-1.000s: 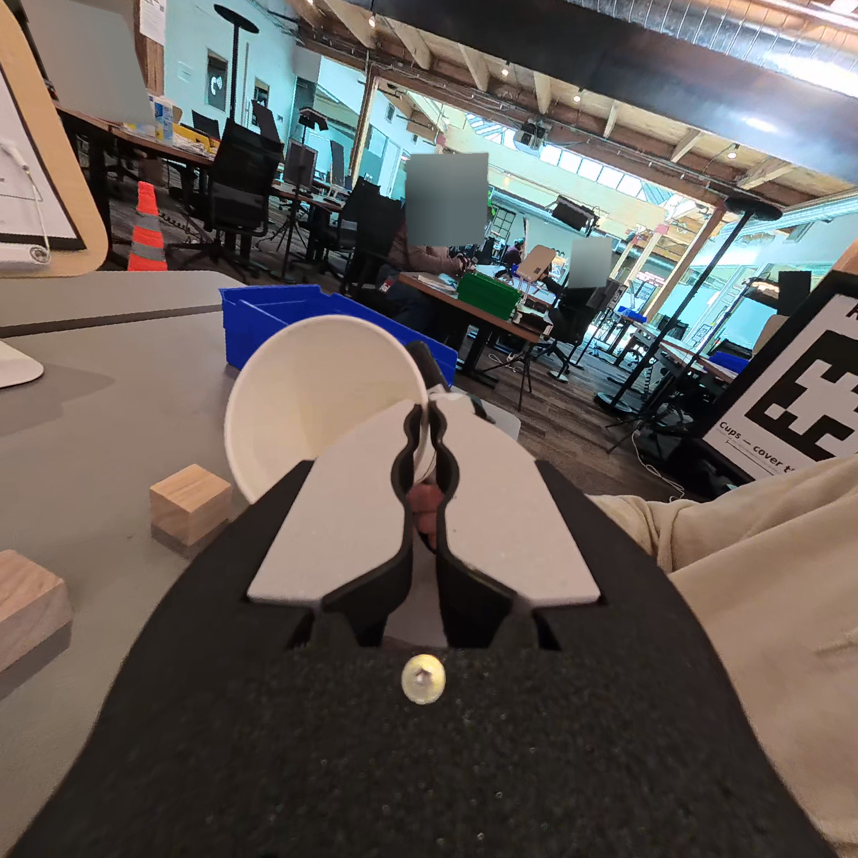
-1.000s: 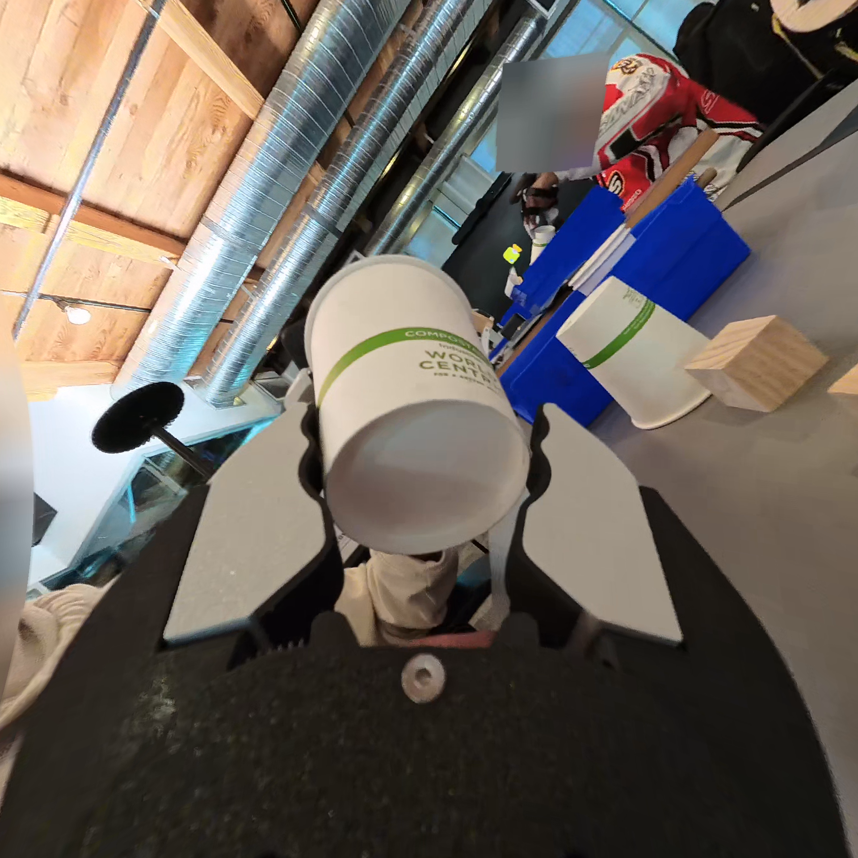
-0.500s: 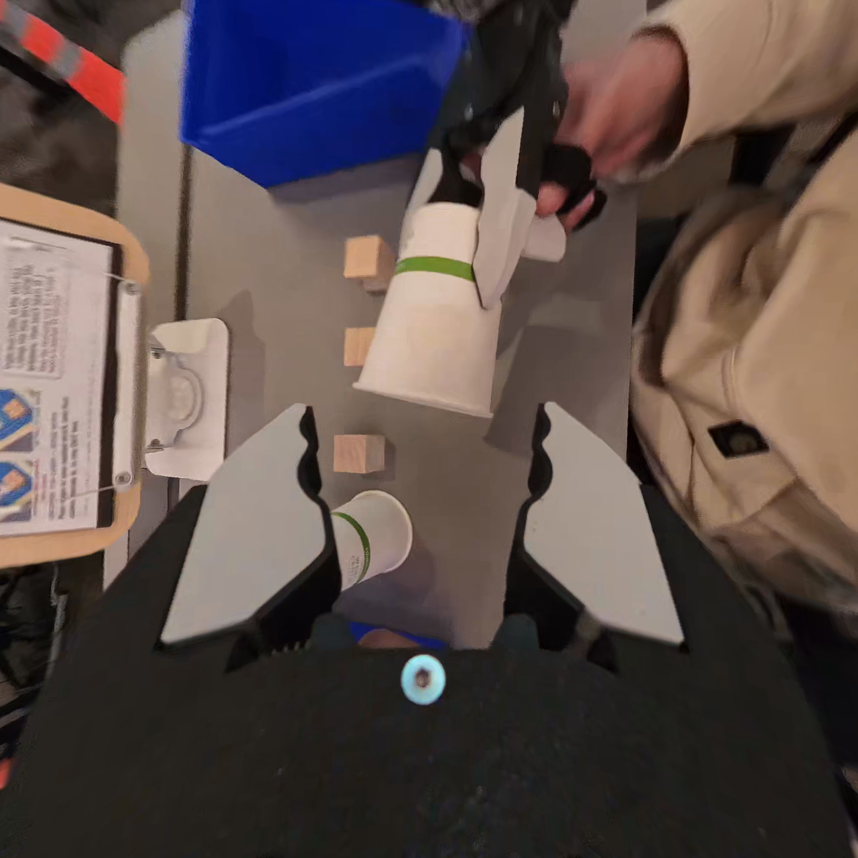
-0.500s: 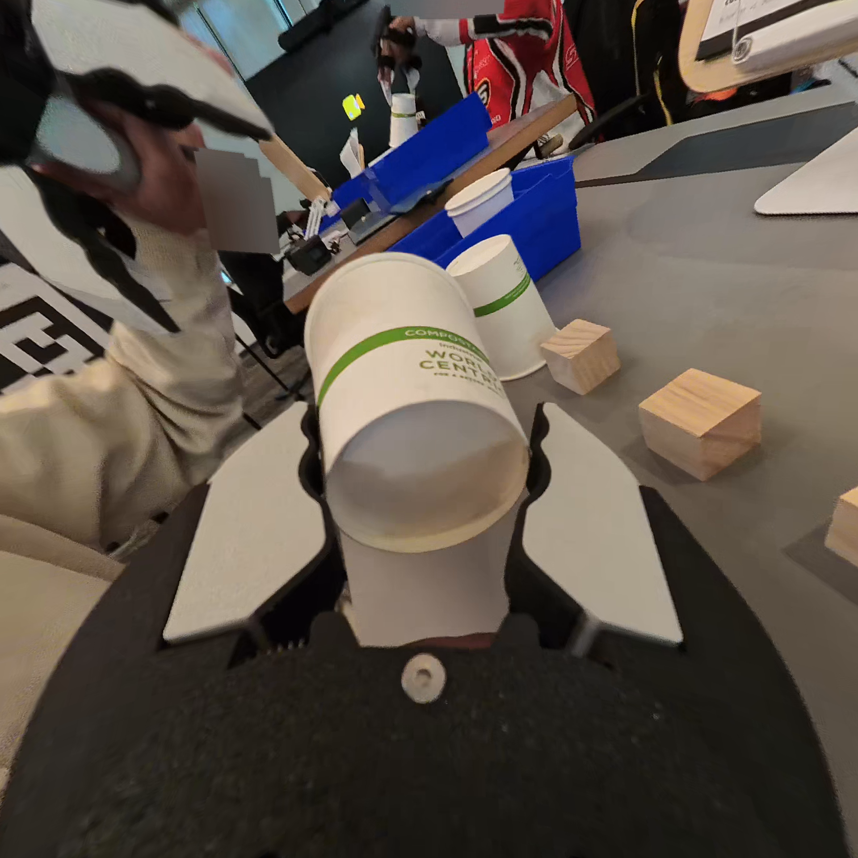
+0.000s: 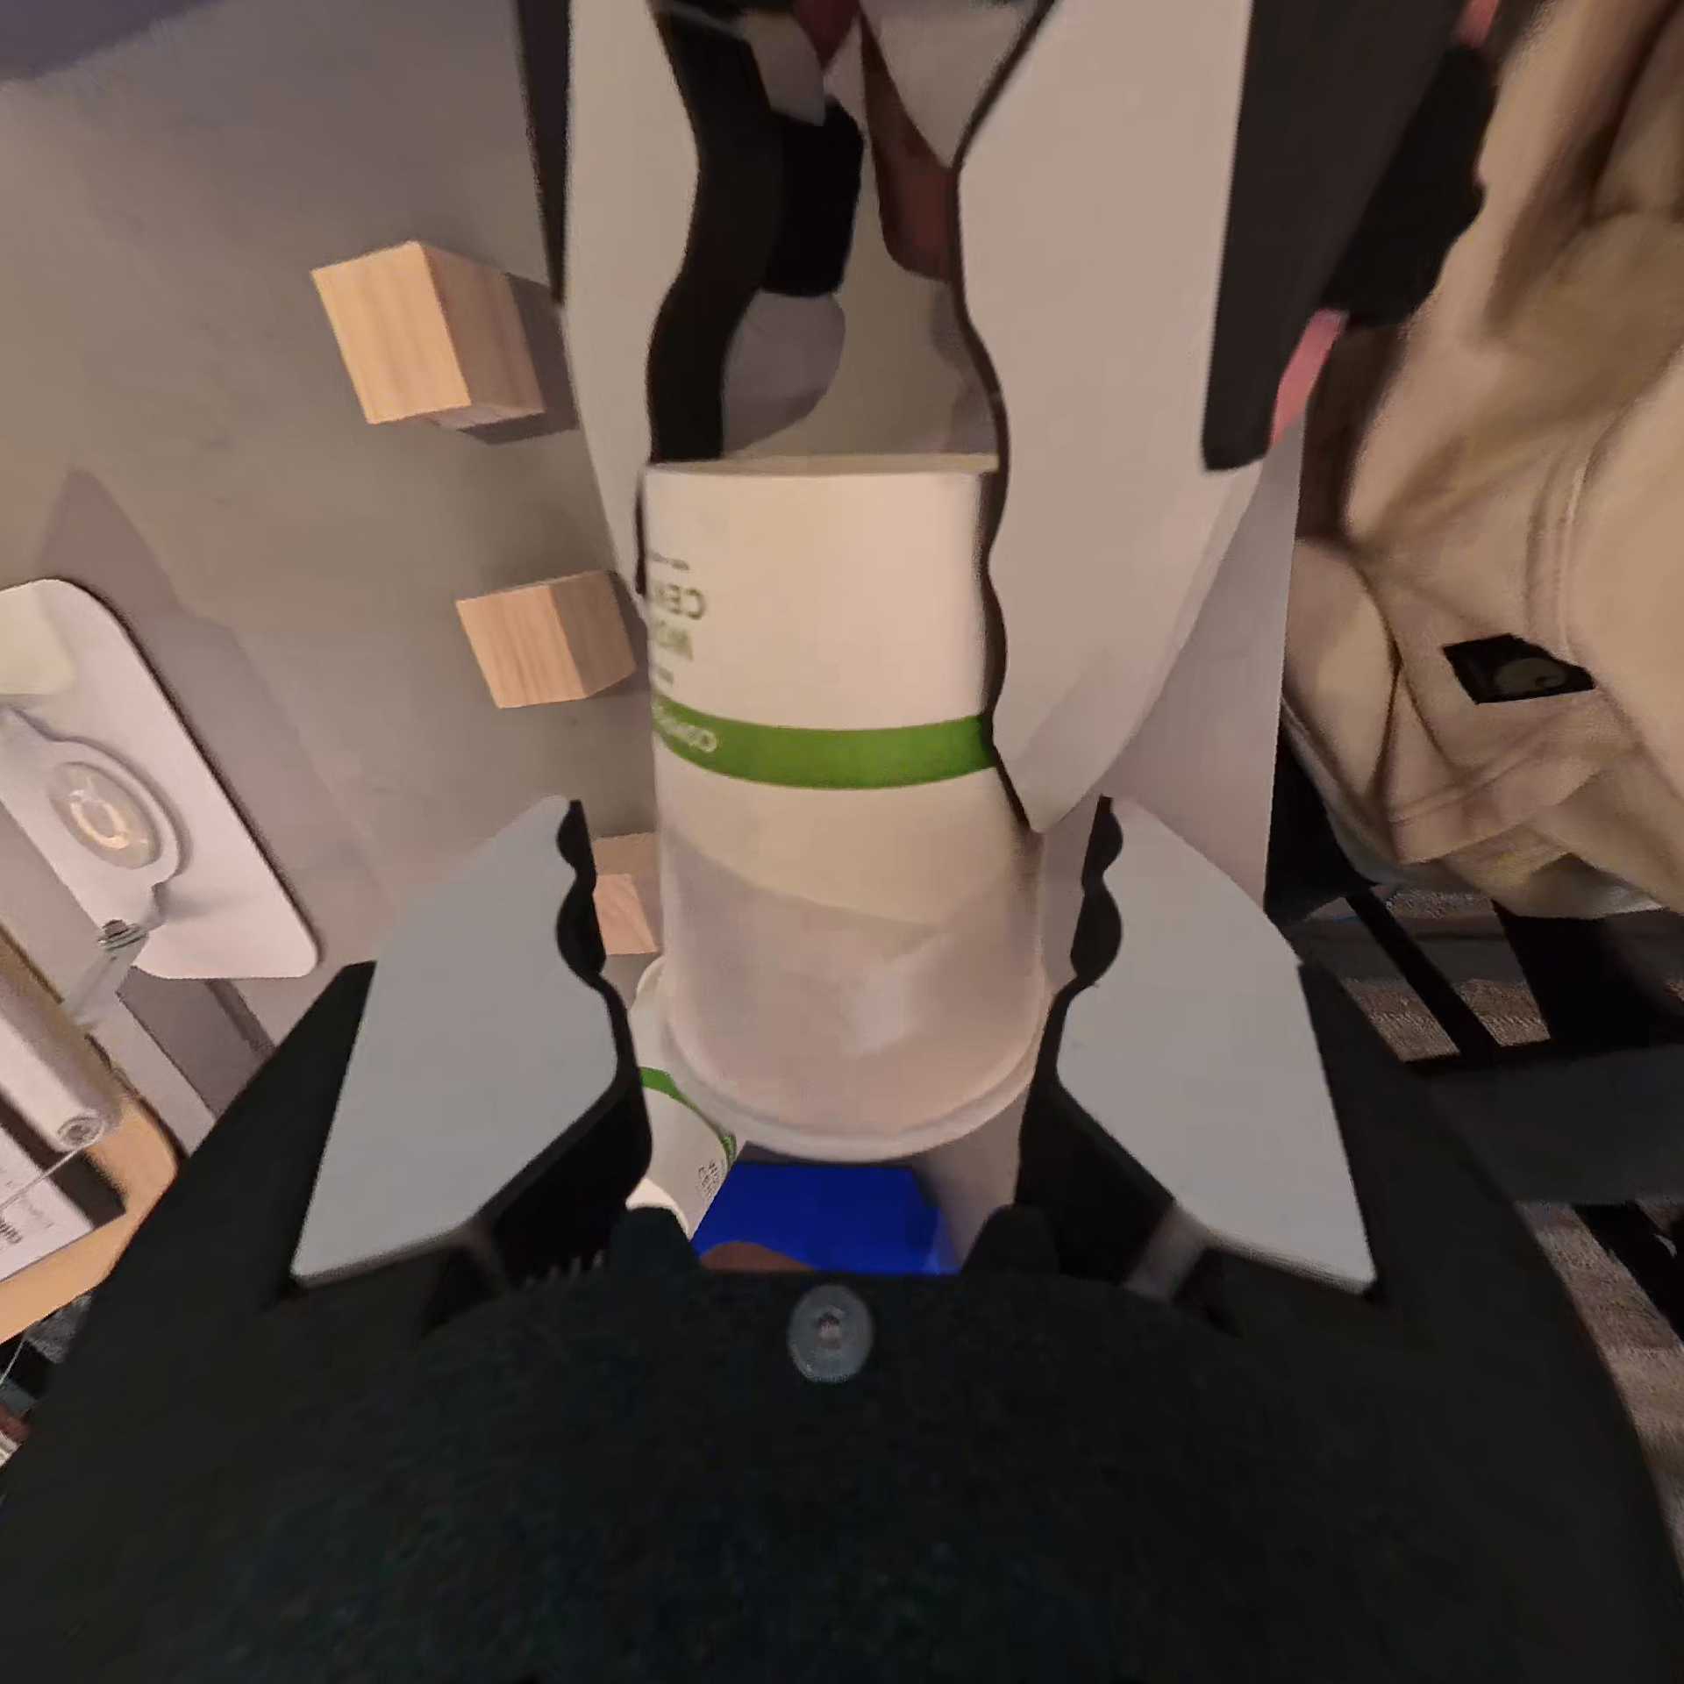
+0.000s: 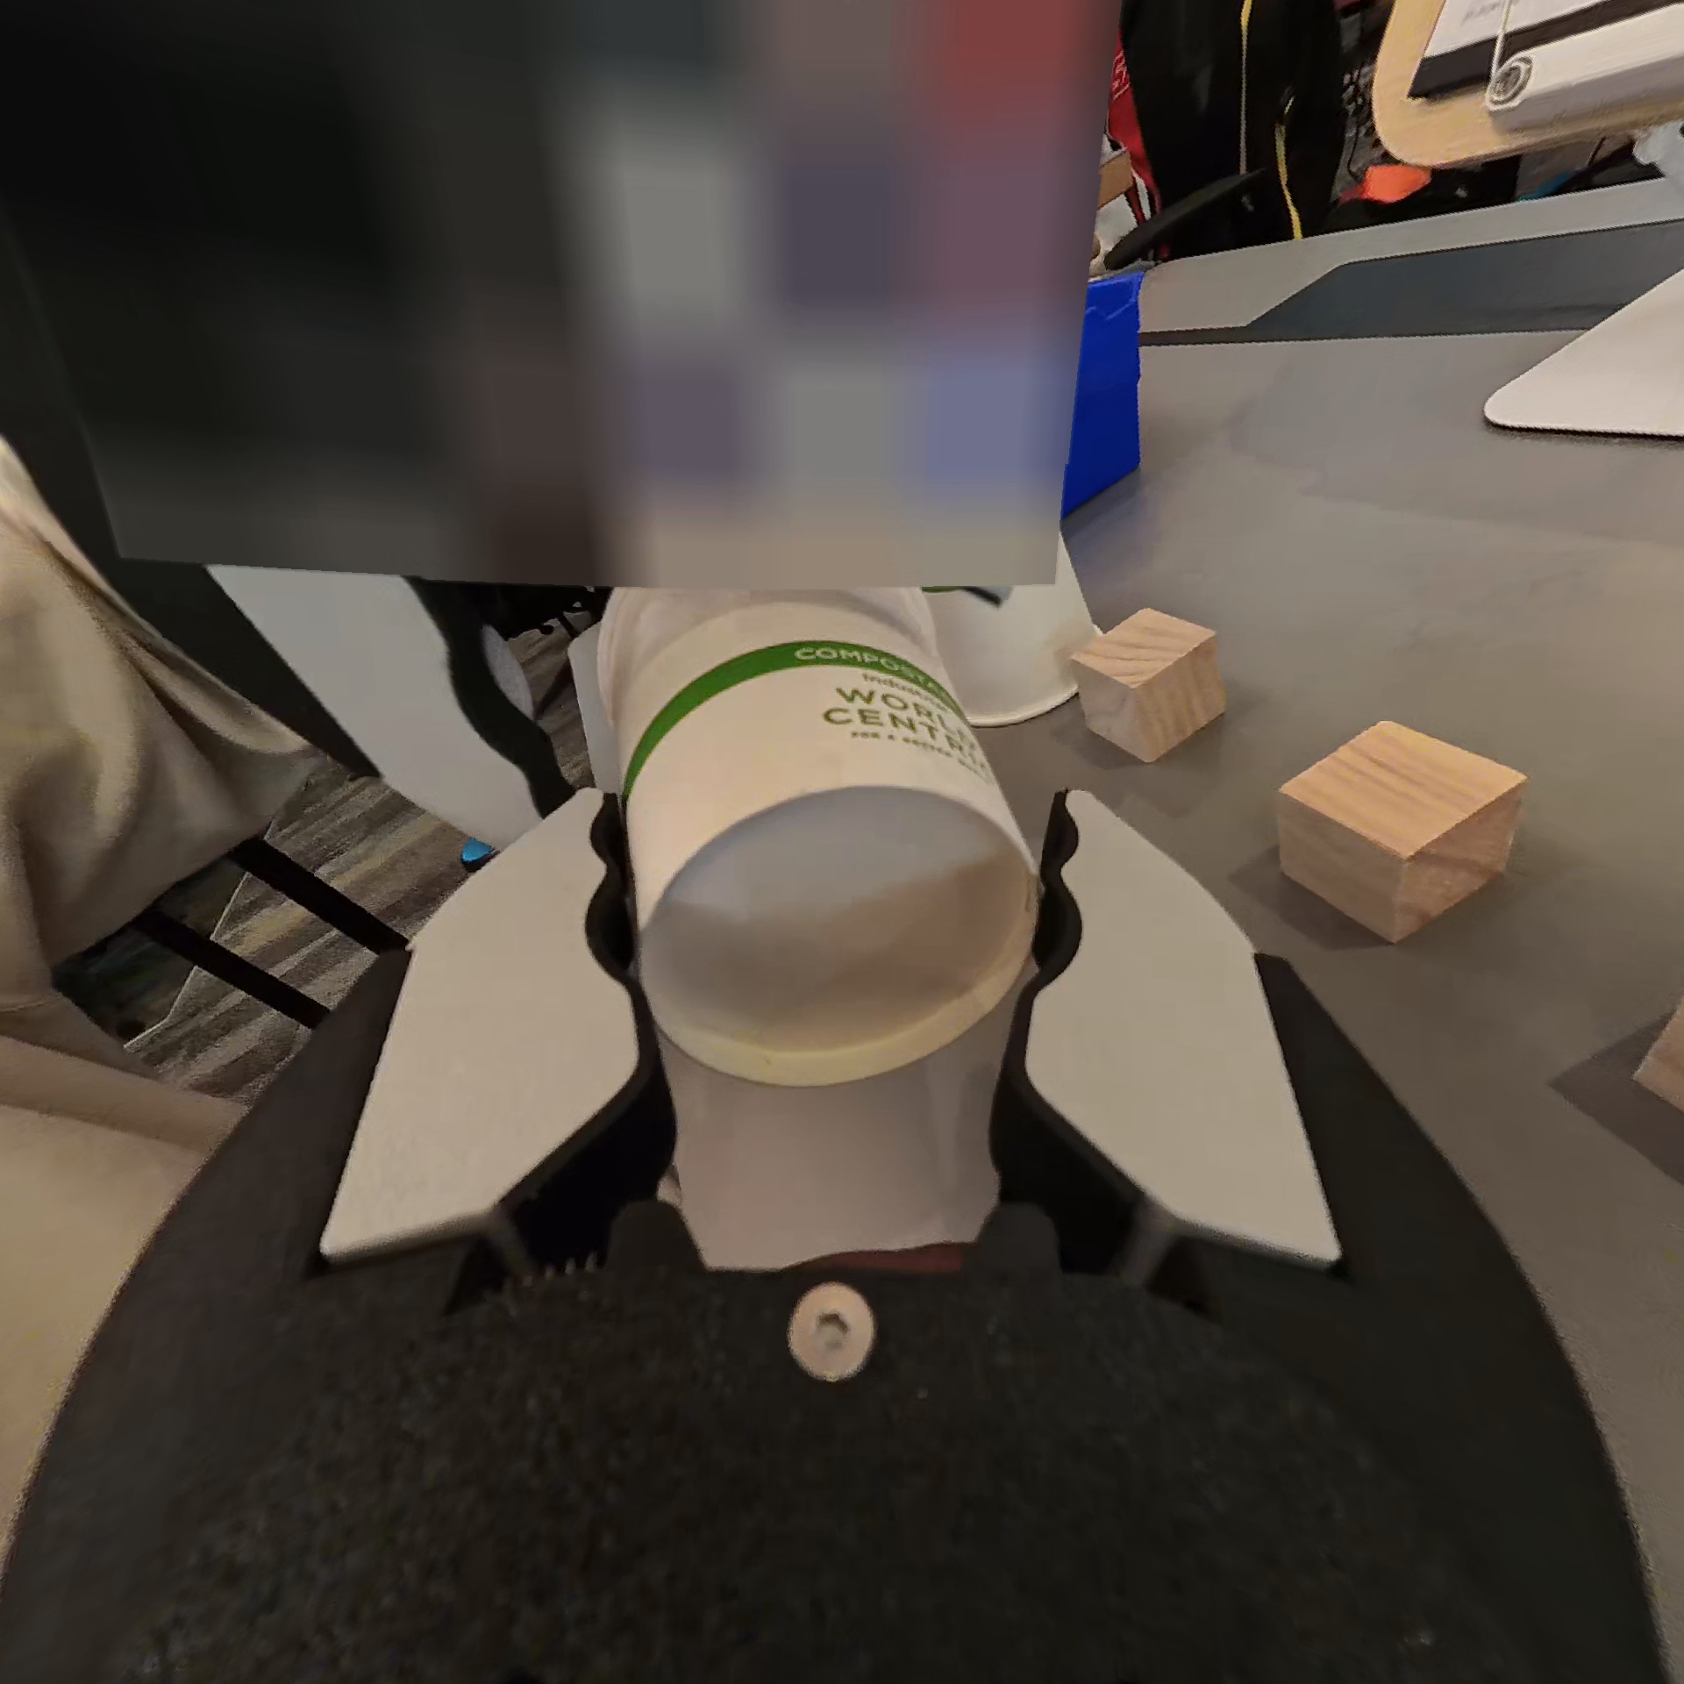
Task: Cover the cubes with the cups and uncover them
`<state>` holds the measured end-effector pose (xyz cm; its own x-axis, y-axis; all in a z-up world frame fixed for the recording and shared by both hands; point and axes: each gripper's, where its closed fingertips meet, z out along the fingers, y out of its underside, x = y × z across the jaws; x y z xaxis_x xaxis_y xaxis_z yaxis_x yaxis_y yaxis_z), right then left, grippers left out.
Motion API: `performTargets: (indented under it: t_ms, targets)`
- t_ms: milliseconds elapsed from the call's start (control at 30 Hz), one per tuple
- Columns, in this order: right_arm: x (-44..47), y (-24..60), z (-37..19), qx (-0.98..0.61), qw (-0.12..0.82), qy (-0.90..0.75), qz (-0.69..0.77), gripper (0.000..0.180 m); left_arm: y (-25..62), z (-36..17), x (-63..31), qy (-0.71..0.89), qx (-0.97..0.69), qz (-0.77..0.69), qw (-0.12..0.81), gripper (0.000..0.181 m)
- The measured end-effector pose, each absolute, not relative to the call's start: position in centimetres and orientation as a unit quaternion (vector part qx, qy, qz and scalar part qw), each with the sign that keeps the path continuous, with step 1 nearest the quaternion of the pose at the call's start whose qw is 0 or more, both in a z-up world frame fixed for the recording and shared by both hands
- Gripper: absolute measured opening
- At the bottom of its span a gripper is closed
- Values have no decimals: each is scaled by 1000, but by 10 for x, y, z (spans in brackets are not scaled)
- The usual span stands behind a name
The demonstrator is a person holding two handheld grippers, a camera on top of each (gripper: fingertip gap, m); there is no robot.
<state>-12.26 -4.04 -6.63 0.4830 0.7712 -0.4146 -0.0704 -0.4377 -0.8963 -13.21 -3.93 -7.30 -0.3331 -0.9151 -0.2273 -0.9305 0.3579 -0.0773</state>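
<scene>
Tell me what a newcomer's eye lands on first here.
The white paper cup with a green band, clamped sideways in the right gripper, fills the centre. To its right, wooden cubes sit uncovered on the grey table. The left gripper has its jaws open.

The bench (image 6: 1367,565) has a matte grey top with a darker grey band (image 6: 1458,292) along its far edge. A blue plastic bin (image 6: 1107,392) stands at that edge. A white flat base plate (image 6: 1604,383) rests on the bench at the right. Above it, a wooden clipboard (image 6: 1422,118) carries white papers. Beyond the bench, a dark office chair (image 6: 1212,137) is visible. The floor (image 6: 301,875) is covered with striped grey carpet. In the left wrist view, a white mounting plate (image 5: 137,784) lies on the bench. Lighting is even and soft.
</scene>
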Motion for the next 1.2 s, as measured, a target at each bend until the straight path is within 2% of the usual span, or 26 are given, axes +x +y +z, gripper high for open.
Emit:
performTargets:
  t_ms: [33,133,200,400,533,633,800,933,1067,1200]
  targets:
    - [-123,-41,-65,-719,471,-244,448,87,-41,-77,-134,819,-563,32,109,102]
    - [-125,-43,-63,-717,474,-249,446,87,-38,-83,-132,814,-569,28,113,98]
    - [-124,-42,-64,-720,477,-250,439,87,-41,-87,-133,814,-571,15,103,89]
    - [-126,-42,-68,-715,481,-257,437,87,-41,-93,-135,809,-577,-3,111,87]
    - [-106,-37,-56,-709,510,-248,419,91,-24,-88,-138,771,-610,-31,180,88]
    - [-83,-29,-42,-703,536,-223,411,88,13,-77,-140,681,-670,-62,287,88]
    - [-69,-22,-42,-705,535,-203,418,84,110,-69,-163,399,-797,-53,450,87]
    - [-78,-25,-51,-712,522,-217,416,81,131,-88,-162,275,-834,-127,462,87]
    - [-86,-30,-54,-712,514,-232,418,78,154,-101,-173,213,-842,-83,488,87]
    - [-87,-31,-54,-712,511,-235,420,75,155,-114,-168,221,-841,-67,489,87]
